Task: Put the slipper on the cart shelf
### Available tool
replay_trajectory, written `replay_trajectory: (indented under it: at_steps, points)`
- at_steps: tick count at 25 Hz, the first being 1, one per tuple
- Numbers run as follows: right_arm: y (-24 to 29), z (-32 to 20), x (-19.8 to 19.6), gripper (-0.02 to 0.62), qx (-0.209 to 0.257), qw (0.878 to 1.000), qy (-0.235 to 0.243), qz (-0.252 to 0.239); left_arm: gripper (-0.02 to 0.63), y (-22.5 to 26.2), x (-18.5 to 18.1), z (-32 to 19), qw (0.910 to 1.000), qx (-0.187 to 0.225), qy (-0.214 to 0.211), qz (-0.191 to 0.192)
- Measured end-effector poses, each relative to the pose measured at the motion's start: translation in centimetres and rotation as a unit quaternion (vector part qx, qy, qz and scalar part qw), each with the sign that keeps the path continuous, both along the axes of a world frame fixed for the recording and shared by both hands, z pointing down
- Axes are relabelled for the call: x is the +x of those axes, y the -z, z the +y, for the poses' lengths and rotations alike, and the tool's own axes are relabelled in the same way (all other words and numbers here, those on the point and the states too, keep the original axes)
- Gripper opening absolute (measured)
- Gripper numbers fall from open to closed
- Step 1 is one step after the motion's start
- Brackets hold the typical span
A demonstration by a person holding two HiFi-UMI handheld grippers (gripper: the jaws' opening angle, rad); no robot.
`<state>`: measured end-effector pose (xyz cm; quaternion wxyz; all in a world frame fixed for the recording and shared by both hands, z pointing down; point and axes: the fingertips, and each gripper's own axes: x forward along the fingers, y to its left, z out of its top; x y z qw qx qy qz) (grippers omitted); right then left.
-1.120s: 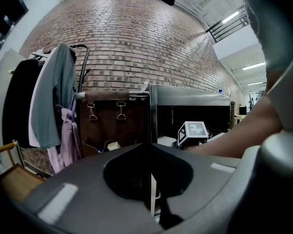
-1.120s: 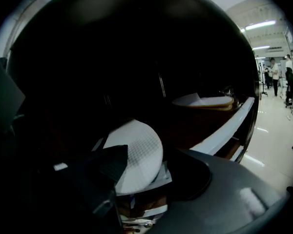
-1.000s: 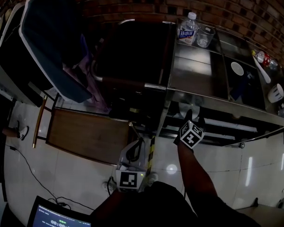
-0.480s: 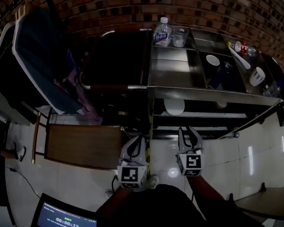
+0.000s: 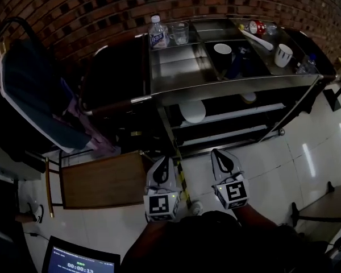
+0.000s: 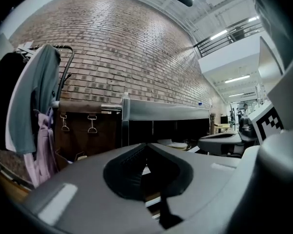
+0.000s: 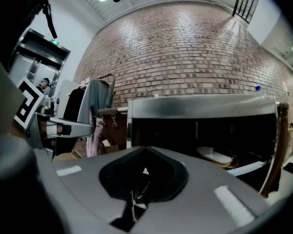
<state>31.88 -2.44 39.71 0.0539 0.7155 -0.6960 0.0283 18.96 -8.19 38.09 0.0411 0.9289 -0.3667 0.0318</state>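
Observation:
A white slipper (image 5: pixel 192 111) lies on the middle shelf of the steel cart (image 5: pixel 233 84). It also shows as a pale shape on that shelf in the right gripper view (image 7: pixel 216 156) and in the left gripper view (image 6: pixel 173 144). My right gripper (image 5: pixel 219 151) hangs above the tiled floor in front of the cart, well back from the slipper, shut with nothing between its jaws (image 7: pixel 145 149). My left gripper (image 5: pixel 163 159) is beside it at the same height, jaw tips together and empty (image 6: pixel 146 145).
On the cart top stand a water bottle (image 5: pixel 157 34), a glass (image 5: pixel 180 33), a dark cup (image 5: pixel 222 50) and a white mug (image 5: pixel 283 54). A wooden table (image 5: pixel 102 178) is at the left. Clothes hang on a rack (image 5: pixel 34 90). A laptop (image 5: pixel 79 263) sits at the bottom left.
My right gripper was reaching at the cart's middle shelf; it has drawn back toward me and its jaws have shut. The slipper stays on the shelf. The left gripper has hardly moved.

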Motion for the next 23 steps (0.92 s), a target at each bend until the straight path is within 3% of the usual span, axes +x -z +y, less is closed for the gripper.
replay_trajectory:
  at_steps: [23]
  points:
    - [2.7, 2.8, -4.3, 0.002, 0.013, 0.999, 0.026, 0.045, 0.015, 1.6, -2.2, 3.0, 0.9999, 0.003, -0.004, -0.009]
